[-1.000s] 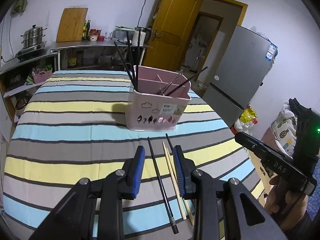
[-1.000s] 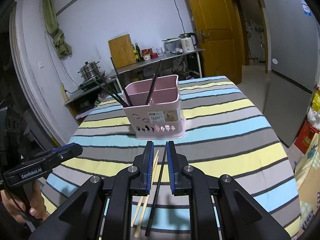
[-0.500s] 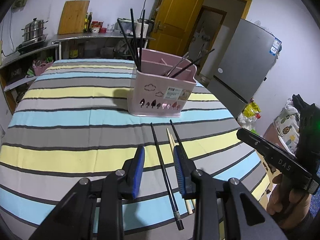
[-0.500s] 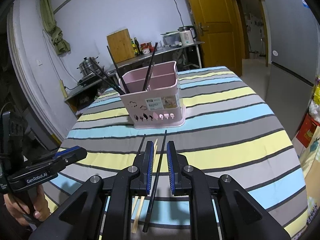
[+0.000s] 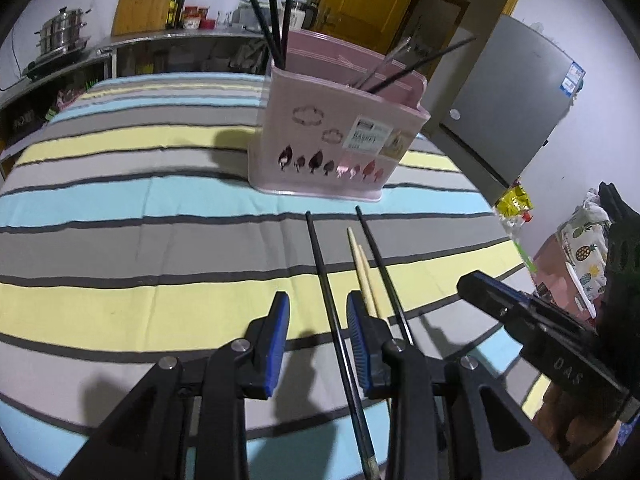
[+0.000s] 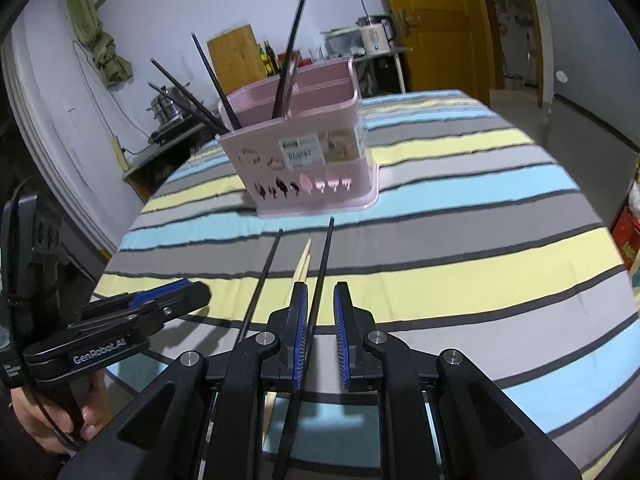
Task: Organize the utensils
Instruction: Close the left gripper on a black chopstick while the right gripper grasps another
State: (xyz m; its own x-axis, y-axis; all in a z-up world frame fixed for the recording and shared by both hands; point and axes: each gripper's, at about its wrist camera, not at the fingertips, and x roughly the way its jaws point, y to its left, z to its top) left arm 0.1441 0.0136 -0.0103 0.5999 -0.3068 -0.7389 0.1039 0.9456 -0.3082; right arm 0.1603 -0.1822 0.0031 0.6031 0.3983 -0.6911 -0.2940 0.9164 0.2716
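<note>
A pink utensil holder [image 5: 336,136] stands on the striped tablecloth and holds several black chopsticks; it also shows in the right wrist view [image 6: 304,164]. Two black chopsticks [image 5: 332,300] [image 5: 380,272] and a pair of pale wooden chopsticks [image 5: 362,264] lie in front of it. My left gripper [image 5: 316,320] is open, low over the cloth, straddling the left black chopstick. My right gripper [image 6: 320,312] is open with a narrow gap, straddling the right black chopstick [image 6: 322,272]. The wooden pair [image 6: 302,264] lies just left of it.
The striped tablecloth [image 5: 120,208] covers the table; its right edge drops off near a grey fridge [image 5: 512,108]. A counter with pots [image 5: 60,40] and a cutting board [image 5: 146,0] lines the back wall. A yellow door [image 6: 448,24] stands behind.
Both grippers have moved forward and lower toward the chopsticks and the holder. The left now straddles the left black chopstick; the right straddles the right one and has opened slightly.
</note>
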